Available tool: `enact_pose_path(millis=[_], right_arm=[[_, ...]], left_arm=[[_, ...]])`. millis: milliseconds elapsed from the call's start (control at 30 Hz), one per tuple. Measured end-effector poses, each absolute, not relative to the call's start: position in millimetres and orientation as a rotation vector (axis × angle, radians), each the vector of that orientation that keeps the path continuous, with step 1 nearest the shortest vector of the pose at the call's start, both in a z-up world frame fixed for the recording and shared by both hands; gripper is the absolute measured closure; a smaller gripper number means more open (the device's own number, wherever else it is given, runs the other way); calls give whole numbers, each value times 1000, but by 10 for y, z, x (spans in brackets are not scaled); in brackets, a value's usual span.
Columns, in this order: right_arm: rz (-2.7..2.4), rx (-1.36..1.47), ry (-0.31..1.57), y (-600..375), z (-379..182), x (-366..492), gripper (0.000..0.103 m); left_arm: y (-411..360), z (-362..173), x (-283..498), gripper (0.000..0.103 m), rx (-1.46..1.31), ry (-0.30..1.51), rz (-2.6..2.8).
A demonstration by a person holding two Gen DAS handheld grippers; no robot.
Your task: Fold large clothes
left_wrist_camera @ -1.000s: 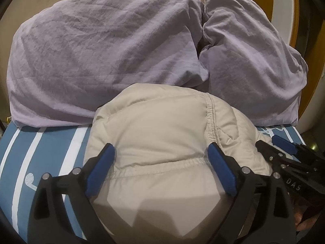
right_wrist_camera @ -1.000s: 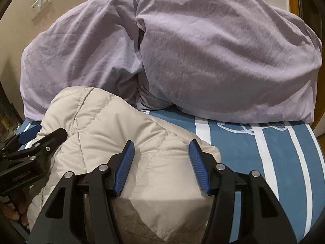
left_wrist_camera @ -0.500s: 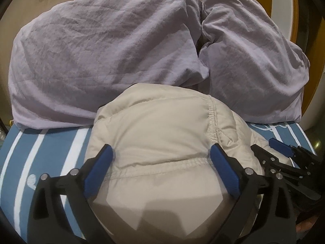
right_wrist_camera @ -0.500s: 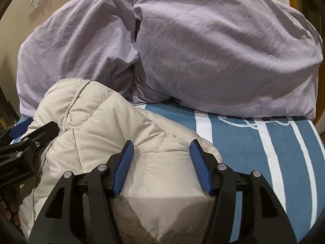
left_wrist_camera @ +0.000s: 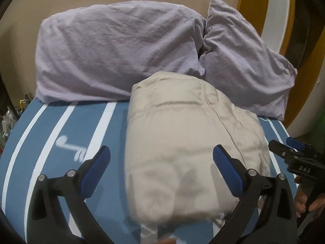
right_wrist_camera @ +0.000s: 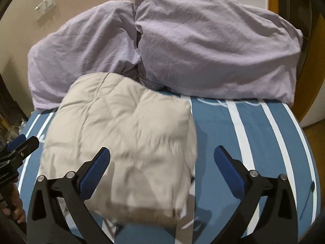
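Observation:
A beige padded jacket lies folded into a thick bundle on the blue striped bed sheet; it also shows in the right wrist view. My left gripper is open and empty, held above the bundle's near left part. My right gripper is open and empty, above the bundle's near right edge. The right gripper shows at the right edge of the left wrist view; the left gripper shows at the left edge of the right wrist view.
Two lilac pillows lean against the beige wall behind the jacket. A yellow and white door frame stands at the right. Clutter sits beside the bed's left edge.
Both grippers have pulled back and up from the jacket, and the right jaws have opened wider. The jacket bundle now lies free on the bed, farther from the cameras.

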State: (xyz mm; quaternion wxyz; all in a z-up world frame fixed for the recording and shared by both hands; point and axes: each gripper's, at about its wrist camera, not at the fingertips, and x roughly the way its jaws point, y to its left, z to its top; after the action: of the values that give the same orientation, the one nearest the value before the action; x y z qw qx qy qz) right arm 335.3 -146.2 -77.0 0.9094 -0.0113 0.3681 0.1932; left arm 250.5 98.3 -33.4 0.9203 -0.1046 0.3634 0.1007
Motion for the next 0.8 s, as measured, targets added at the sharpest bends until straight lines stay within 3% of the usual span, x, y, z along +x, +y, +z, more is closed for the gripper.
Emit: enact_pose_path(millis=[333,800], right_arm=[[433,21,837,-1718,-805,2461,1],[443,61,846,-1760,-850,2081,1]], left_arm=[[809,-225,1624,2,-234,758,184],[626,-225,1265,2,-273,766,134]])
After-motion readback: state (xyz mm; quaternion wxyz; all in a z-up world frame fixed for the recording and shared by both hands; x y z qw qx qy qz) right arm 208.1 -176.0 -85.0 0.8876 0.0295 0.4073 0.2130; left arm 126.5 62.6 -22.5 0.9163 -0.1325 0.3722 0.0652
